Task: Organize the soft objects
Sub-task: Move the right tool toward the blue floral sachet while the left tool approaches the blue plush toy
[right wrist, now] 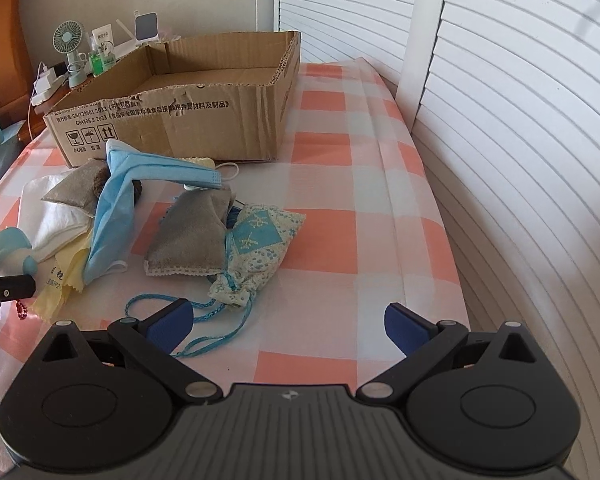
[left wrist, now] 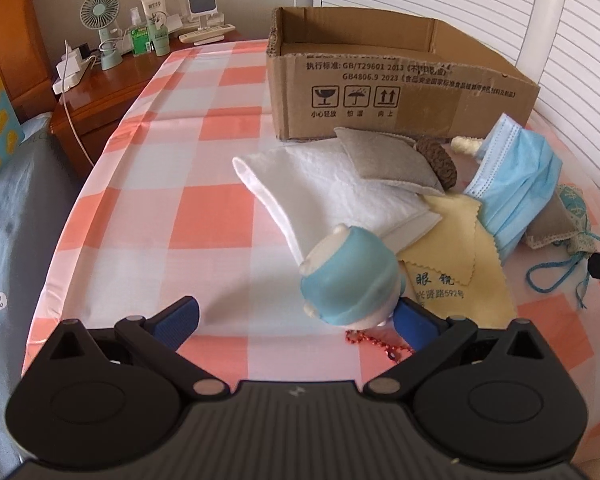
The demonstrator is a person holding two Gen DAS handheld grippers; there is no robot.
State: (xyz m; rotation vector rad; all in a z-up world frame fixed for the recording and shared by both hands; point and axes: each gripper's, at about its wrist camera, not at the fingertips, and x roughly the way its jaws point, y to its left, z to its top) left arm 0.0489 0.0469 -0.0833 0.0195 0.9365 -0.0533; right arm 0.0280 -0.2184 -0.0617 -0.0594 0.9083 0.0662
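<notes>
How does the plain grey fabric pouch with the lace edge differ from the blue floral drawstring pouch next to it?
The plain grey fabric pouch with the lace edge is one flat colour, while the blue floral drawstring pouch has a printed pattern with a turquoise patch. The grey pouch shows no cord that I can see; the floral pouch is tied at its neck with a blue cord trailing over the checked tablecloth. Both lie touching, outside the cardboard box.

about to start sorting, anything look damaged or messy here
The cardboard box is battered: its front wall is creased and its top edge is torn ragged. The soft things lie in a jumbled pile before it, a blue face mask draped over the white cloth and yellow cloth. Nothing looks spilled.
</notes>
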